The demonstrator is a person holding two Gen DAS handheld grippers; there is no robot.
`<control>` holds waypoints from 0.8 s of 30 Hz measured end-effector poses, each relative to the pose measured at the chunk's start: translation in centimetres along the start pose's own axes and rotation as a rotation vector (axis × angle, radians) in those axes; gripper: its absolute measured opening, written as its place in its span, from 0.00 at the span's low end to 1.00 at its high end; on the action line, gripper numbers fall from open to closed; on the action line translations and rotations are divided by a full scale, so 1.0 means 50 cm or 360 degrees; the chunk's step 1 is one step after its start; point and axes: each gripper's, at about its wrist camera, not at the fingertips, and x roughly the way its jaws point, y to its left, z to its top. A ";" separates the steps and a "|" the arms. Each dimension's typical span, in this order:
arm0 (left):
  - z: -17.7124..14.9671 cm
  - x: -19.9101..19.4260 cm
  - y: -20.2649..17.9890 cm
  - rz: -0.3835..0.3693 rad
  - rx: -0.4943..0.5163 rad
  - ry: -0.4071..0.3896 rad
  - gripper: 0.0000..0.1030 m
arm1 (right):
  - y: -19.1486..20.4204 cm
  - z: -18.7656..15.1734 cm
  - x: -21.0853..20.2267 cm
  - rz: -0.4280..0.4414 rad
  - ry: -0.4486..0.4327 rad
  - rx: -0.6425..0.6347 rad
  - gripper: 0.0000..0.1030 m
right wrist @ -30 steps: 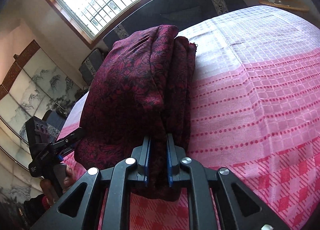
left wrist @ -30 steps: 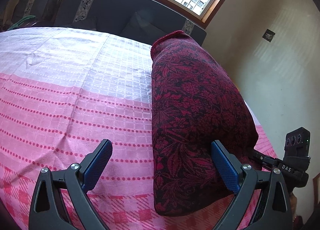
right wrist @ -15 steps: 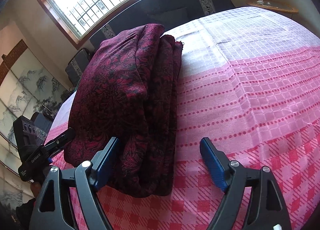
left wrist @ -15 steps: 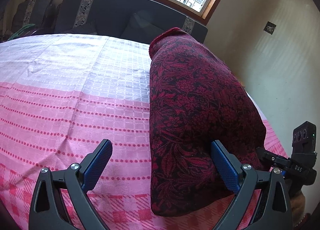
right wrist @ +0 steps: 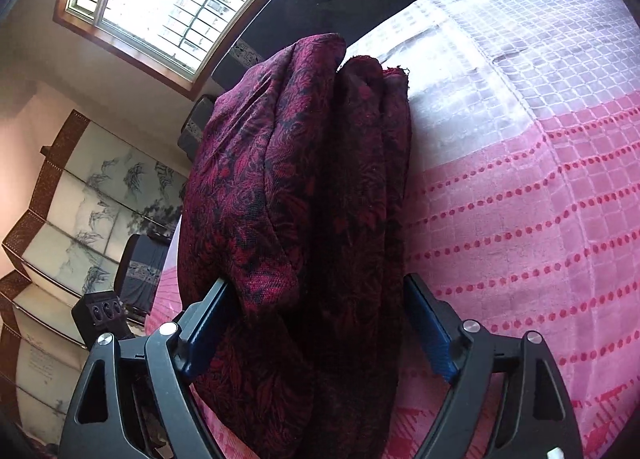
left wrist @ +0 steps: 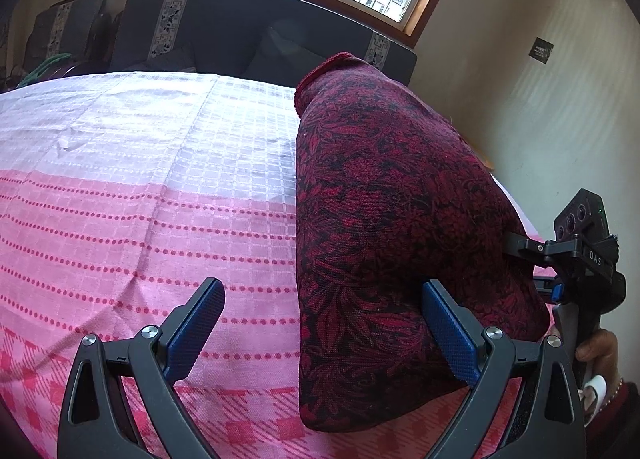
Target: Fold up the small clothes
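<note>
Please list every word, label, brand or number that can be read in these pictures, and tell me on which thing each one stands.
"DAS": white letters on the black body of the right gripper, seen at the right edge of the left wrist view.
The small dark plate on the wall: nothing legible, too small.
The painted folding screen in the right wrist view: possibly faint writing on a lower panel, too blurred to read.
The dark red patterned garment and the pink bedcover: no text.

The folded cloth (right wrist: pixel 304 195) between the right tongs' fingers was dark red with black floral patterning; the bedsheet (left wrist: pixel 140 187) beyond the left tongs was pink-and-white checked with red dots.
</note>
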 end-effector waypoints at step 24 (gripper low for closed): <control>0.118 0.055 0.028 -0.0505 0.0035 0.0188 0.95 | 0.007 -0.003 0.010 0.0176 0.0043 -0.0155 0.85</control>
